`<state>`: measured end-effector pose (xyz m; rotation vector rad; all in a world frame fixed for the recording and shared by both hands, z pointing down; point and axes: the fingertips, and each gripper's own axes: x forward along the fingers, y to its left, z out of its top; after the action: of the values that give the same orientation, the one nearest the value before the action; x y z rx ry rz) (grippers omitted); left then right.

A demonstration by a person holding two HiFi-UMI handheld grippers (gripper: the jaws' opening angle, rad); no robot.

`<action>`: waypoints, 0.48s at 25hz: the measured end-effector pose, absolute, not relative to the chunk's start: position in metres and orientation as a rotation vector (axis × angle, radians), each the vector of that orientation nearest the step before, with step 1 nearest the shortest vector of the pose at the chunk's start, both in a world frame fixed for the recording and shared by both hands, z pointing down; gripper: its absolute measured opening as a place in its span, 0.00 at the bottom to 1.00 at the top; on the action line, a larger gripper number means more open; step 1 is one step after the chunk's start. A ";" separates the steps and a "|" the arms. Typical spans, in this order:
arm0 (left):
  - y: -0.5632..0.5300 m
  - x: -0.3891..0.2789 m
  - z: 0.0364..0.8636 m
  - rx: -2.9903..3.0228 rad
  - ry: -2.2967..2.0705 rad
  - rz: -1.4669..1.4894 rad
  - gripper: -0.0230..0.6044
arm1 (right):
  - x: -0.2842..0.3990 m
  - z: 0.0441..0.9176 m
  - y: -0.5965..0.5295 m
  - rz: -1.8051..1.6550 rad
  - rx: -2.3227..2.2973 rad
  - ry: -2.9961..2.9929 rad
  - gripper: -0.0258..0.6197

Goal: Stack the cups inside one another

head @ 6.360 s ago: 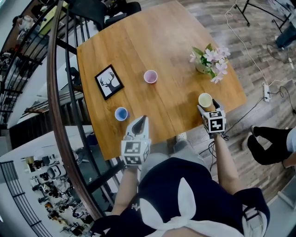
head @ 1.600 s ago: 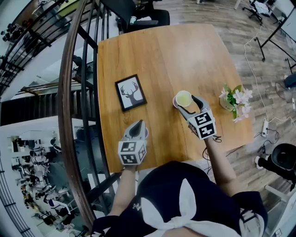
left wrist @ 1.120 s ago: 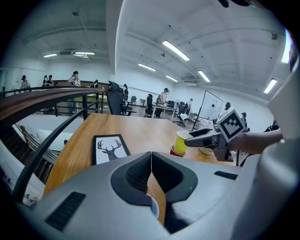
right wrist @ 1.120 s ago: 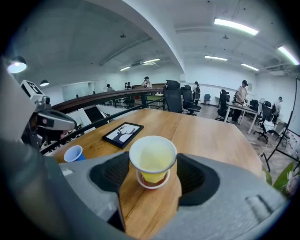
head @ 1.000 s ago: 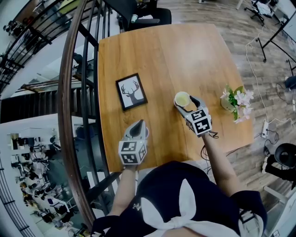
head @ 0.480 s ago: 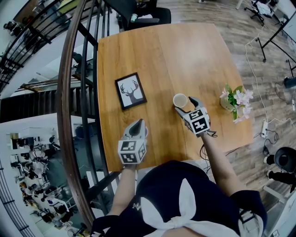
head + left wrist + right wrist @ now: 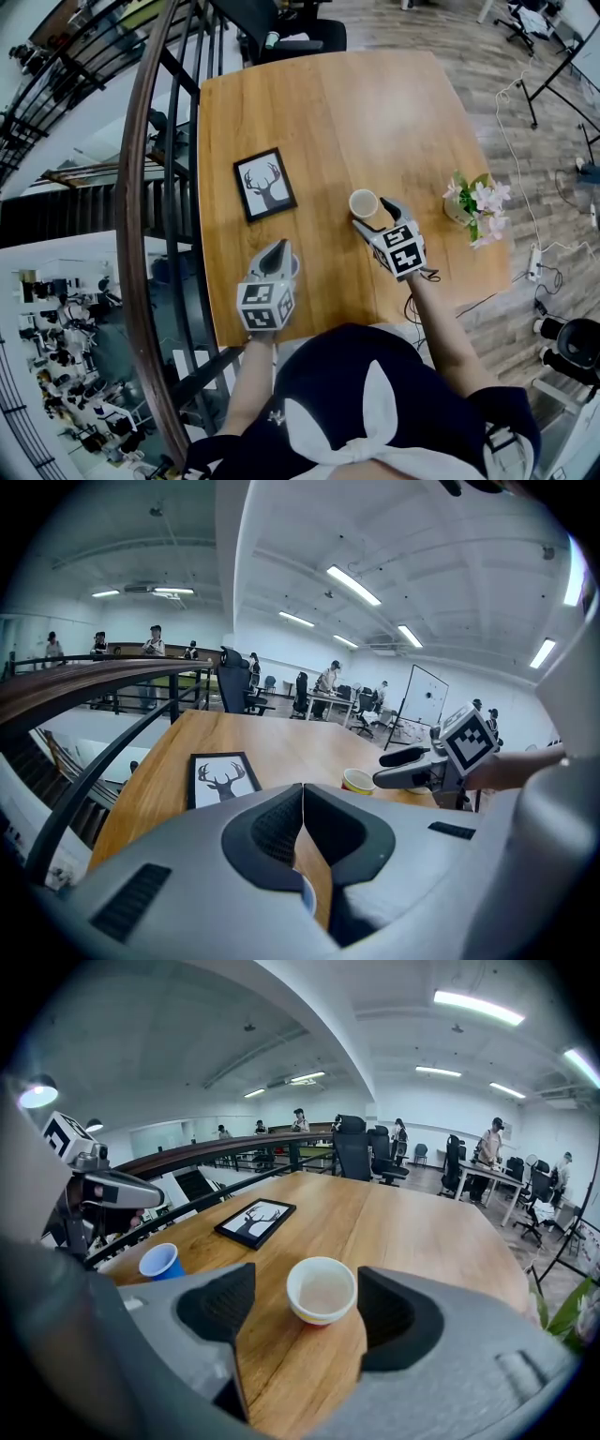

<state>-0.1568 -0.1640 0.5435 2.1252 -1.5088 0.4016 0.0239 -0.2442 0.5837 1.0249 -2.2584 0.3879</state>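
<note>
A yellow cup (image 7: 322, 1290) stands upright on the wooden table (image 7: 375, 112), with a reddish cup showing under its base. My right gripper (image 7: 373, 216) is open around it. Its jaws have just been opening, and the cup stands between them with a gap on each side. A blue cup (image 7: 161, 1262) stands near the table's front edge. In the head view it is mostly hidden behind my left gripper (image 7: 277, 249). That gripper hangs just above the blue cup (image 7: 307, 892), shut, with nothing between its fingers.
A black-framed deer picture (image 7: 265, 185) lies on the table, left of the cups. A vase of pink flowers (image 7: 472, 208) stands at the right edge. A curved dark railing (image 7: 141, 234) runs along the left side. An office chair (image 7: 300, 33) is at the far end.
My right gripper's jaws have widened off the yellow cup and drawn back a little toward me. The cup stays on the table. The left gripper has not moved.
</note>
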 end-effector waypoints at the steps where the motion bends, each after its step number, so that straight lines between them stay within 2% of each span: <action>1: -0.163 -0.157 0.542 2.127 -1.510 0.399 0.07 | 0.023 0.582 -0.242 0.385 1.023 -2.262 0.56; 12: -0.142 -0.167 0.523 2.116 -1.519 0.307 0.06 | -0.002 0.557 -0.205 0.360 0.965 -2.326 0.56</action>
<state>-0.1667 -0.1418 0.5234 2.1165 -1.5188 0.3073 -0.0021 -0.2048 0.5574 0.9649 -2.3259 0.3598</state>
